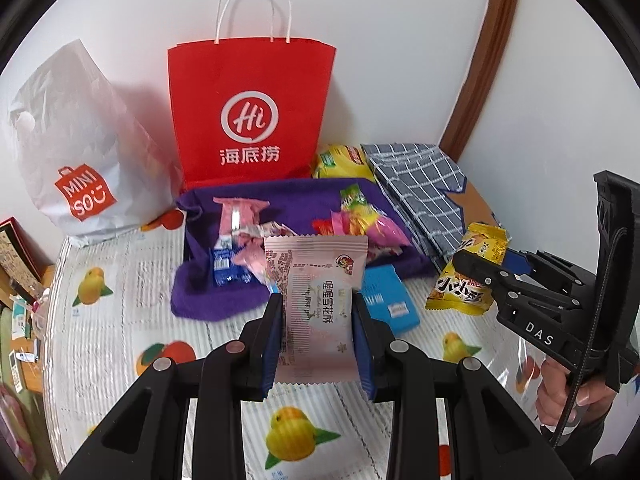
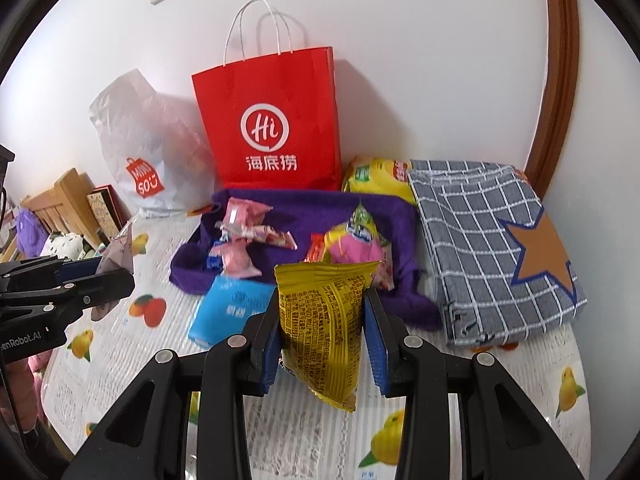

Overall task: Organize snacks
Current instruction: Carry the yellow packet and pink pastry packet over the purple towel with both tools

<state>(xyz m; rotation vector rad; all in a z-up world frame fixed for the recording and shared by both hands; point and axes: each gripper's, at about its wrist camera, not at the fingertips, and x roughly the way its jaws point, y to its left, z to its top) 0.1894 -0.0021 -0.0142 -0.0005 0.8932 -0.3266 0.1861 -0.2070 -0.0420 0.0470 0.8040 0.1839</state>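
Observation:
My left gripper is shut on a pink snack packet and holds it above the fruit-print table cover. My right gripper is shut on a yellow snack packet, which also shows in the left wrist view at the right. A purple cloth lies ahead with several small pink, blue and yellow snack packets on it. A blue packet lies flat at the cloth's near edge. The left gripper shows in the right wrist view at the far left.
A red paper bag stands against the white wall behind the cloth. A white Miniso plastic bag sits to its left. A folded grey checked cloth lies at the right, with a large yellow bag behind it. Clutter lies past the table's left edge.

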